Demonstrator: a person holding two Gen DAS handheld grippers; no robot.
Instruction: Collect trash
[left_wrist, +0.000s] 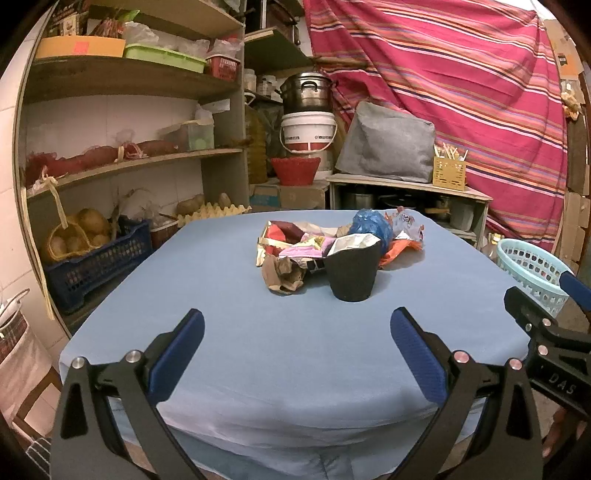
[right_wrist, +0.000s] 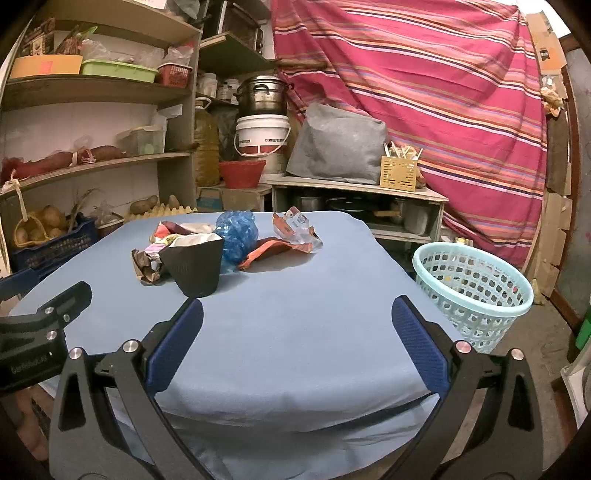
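- where the pale blue cloth-covered table (left_wrist: 258, 350) stretches ahead of both grippers, a heap of crumpled wrappers and paper trash (left_wrist: 295, 247) lies toward its far side, well beyond the fingertips.
- a black tapered plastic cup (left_wrist: 352, 273) stands upright at the near edge of that heap, touching it, with crumpled white paper at its rim.
- a scrunched blue plastic bag (right_wrist: 236, 232) sits just behind the cup; a torn orange-and-silver snack wrapper (right_wrist: 291, 236) lies to the right of it.
- a crumpled brown paper scrap (left_wrist: 282, 275) lies left of the cup.
- the left gripper (left_wrist: 297, 325) hangs over the near part of the table, blue-padded jaws spread wide, nothing between them.
- the right gripper (right_wrist: 297, 314) is alongside it, jaws likewise spread wide and empty.
- a light turquoise perforated plastic basket (right_wrist: 476, 291) stands on the floor, off the table's edge to the right of the right gripper.
- beyond the table: wooden shelves (left_wrist: 122, 81) at left, a red striped cloth (right_wrist: 424, 92) hanging at right.
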